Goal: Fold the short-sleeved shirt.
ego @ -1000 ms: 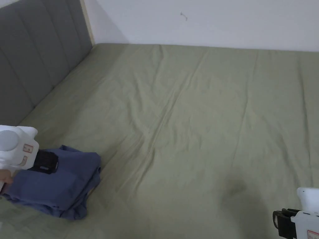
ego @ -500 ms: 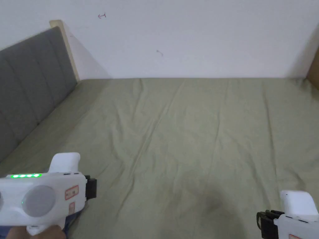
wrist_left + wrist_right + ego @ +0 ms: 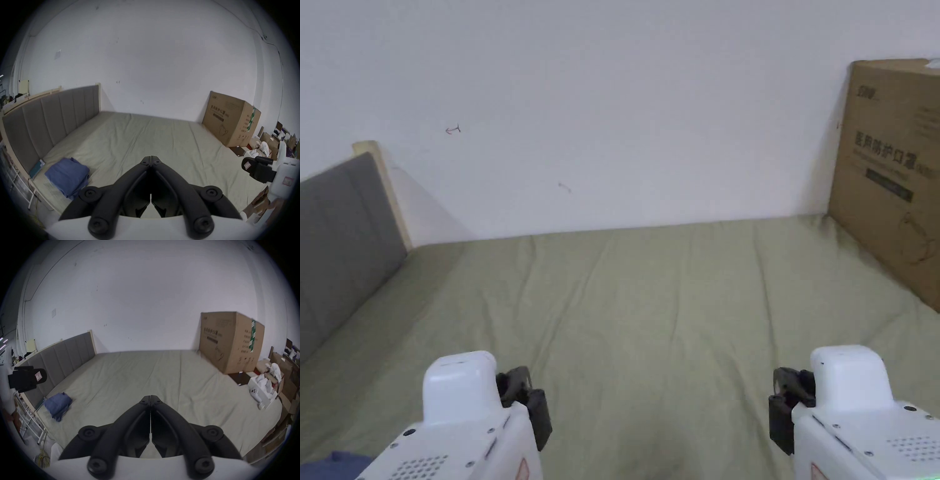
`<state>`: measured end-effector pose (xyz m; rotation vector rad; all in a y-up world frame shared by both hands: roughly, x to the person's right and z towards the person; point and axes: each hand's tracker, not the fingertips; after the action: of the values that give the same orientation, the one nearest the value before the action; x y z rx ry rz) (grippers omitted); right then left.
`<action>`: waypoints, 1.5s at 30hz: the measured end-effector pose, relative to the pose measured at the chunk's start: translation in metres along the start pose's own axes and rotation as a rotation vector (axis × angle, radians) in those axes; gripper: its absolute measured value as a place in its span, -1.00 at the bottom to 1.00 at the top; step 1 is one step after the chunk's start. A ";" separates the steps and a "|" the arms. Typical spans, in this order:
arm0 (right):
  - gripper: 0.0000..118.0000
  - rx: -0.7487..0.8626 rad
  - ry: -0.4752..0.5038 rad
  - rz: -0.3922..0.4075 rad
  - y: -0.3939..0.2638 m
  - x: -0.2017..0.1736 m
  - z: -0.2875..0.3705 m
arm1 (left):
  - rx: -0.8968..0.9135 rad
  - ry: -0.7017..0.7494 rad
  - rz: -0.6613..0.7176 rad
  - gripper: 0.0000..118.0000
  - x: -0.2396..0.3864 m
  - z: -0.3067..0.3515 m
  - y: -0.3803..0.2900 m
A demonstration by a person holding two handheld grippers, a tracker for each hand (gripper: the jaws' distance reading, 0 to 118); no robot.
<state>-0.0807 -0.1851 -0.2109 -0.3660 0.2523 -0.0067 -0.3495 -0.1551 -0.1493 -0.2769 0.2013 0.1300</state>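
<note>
bed [image 3: 650, 300]: green sheet, folded blue shirt [image 3: 67, 174] by headboard [image 3: 48, 116] | cardboard box [image 3: 890, 175] right | left gripper [image 3: 151, 158], right gripper [image 3: 150, 397] pressed together, empty

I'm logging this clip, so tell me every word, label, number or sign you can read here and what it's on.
Cardboard box: a logo and several lines of dark print, too blurred to quote.
Green tape on the box: markings too small to read.
Left gripper and right gripper: small stickers on their bodies, too small to read.
Wall: faint scribbled marks, not legible text.
No text can be quoted reliably.
</note>
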 end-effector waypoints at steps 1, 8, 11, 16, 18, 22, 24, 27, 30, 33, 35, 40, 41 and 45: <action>-1.00 0.030 -0.005 0.009 0.002 -0.001 0.005 | 0.033 0.020 -0.042 -1.00 0.009 0.005 -0.002; -1.00 0.123 -0.034 0.027 0.012 -0.006 0.021 | 0.163 0.073 -0.181 -1.00 0.032 0.023 -0.004; -1.00 0.130 -0.026 0.022 0.011 -0.008 0.021 | 0.156 0.058 -0.164 -1.00 0.031 0.022 -0.005; -0.99 0.136 -0.036 0.038 0.010 -0.009 0.022 | 0.199 0.078 -0.194 -1.00 0.029 0.024 -0.007; -0.91 0.139 -0.047 0.031 0.011 -0.009 0.022 | 0.203 0.077 -0.188 -0.69 0.027 0.025 -0.006; 0.10 0.142 -0.074 0.018 0.012 -0.006 0.021 | 0.194 0.072 -0.181 1.00 0.026 0.025 -0.005; 0.57 0.147 -0.078 0.014 0.011 -0.004 0.021 | 0.225 0.068 -0.169 1.00 0.024 0.031 -0.006; 0.73 0.166 -0.107 0.024 0.010 -0.003 0.023 | 0.230 0.069 -0.154 1.00 0.022 0.033 0.000; 0.85 0.179 -0.106 0.037 0.012 -0.002 0.023 | 0.205 -0.009 -0.116 1.00 0.018 0.031 0.007; 0.85 0.191 -0.123 0.038 0.014 -0.002 0.024 | 0.194 -0.014 -0.111 1.00 0.017 0.030 0.012; 0.85 0.192 -0.141 0.043 0.016 -0.002 0.024 | 0.184 -0.009 -0.111 1.00 0.015 0.026 0.013; 0.85 0.200 -0.153 0.064 0.018 -0.002 0.023 | 0.096 0.036 -0.157 1.00 0.016 0.014 0.016; 0.85 0.199 -0.150 0.063 0.019 -0.002 0.023 | 0.106 0.039 -0.182 1.00 0.018 0.013 0.013; 0.85 0.198 -0.139 0.058 0.020 -0.002 0.020 | 0.110 -0.012 -0.175 1.00 0.016 0.013 0.010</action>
<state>-0.0788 -0.1592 -0.1993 -0.1610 0.1233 0.0504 -0.3329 -0.1401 -0.1430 -0.1830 0.1708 -0.0525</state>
